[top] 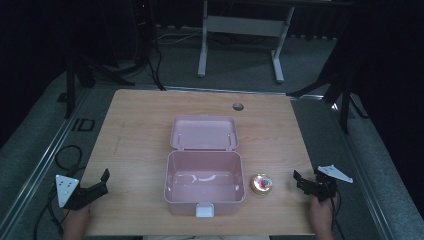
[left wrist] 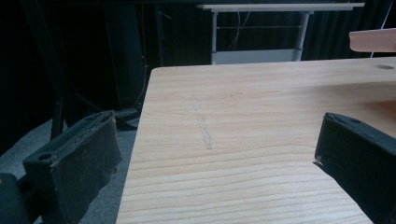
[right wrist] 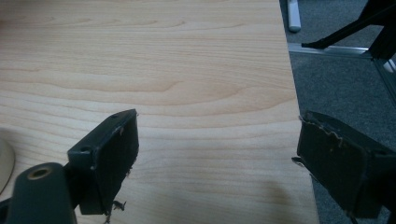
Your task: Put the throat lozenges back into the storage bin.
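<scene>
On the wooden table [top: 140,125] a pink plastic box [top: 204,184] stands open near the person's edge, its hinged lid [top: 204,133] laid back away from the person and its white latch [top: 204,210] facing them; the inside looks empty. Just beside the box's right wall, apart from it, stands a small round tin with a gold rim and a reddish top [top: 261,184]. The right gripper [top: 302,181] rests at the table's right edge with its jaws apart and nothing between them, pointing left toward the tin, which lies between it and the box. The left gripper [top: 102,181] sits at the left edge, jaws likewise spread and empty, with the whole box between it and the tin. So the right hand is clearly the nearer one. Being round, the tin has no long axis to line up with, so a straight reach leftward along the near edge would probably meet it, and the open box lies just beyond in the same direction.
</scene>
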`<state>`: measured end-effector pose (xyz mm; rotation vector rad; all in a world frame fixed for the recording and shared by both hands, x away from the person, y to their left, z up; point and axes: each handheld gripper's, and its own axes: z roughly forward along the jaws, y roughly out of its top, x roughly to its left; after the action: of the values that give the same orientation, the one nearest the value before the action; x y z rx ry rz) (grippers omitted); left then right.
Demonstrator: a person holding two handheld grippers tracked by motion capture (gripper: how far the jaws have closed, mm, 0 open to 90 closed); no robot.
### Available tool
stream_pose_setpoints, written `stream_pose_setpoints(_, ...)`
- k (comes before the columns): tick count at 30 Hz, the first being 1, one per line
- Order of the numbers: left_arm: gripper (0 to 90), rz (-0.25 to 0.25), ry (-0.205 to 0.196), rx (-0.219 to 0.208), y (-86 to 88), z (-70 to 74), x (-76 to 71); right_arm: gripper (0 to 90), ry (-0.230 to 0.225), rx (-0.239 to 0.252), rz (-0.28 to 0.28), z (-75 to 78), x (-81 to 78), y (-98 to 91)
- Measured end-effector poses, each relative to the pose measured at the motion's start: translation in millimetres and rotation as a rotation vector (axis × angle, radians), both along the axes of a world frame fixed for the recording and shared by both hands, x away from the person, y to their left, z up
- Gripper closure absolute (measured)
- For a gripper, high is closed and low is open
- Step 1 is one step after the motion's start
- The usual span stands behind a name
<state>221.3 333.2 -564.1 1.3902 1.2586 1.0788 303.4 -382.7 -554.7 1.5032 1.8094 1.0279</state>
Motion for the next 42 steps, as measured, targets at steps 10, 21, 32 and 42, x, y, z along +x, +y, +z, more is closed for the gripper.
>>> stream_pose_setpoints(10, 0.4, -0.005, 0.001, -0.006, 0.9, 0.1, 0.3, 12.6, 0.04, 0.041, 0.071, 0.0, 3.4, -4.4)
stream_pose_setpoints(21, 0.4, -0.013, 0.002, -0.012, 1.6, 0.1, 0.3, 13.2, 0.161, -0.055, 0.384, -1.8, 14.0, -11.5)
stream_pose_setpoints(32, 0.4, -0.018, 0.001, -0.01, 1.5, 0.1, 0.3, 14.3, 0.299, -0.253, 0.602, 16.8, 12.3, -3.9)
stream_pose_setpoints(42, 0.4, -0.019, 0.002, -0.008, 1.4, 0.1, 0.3, 14.7, 0.566, -0.505, 0.751, 35.0, 16.2, 12.5)
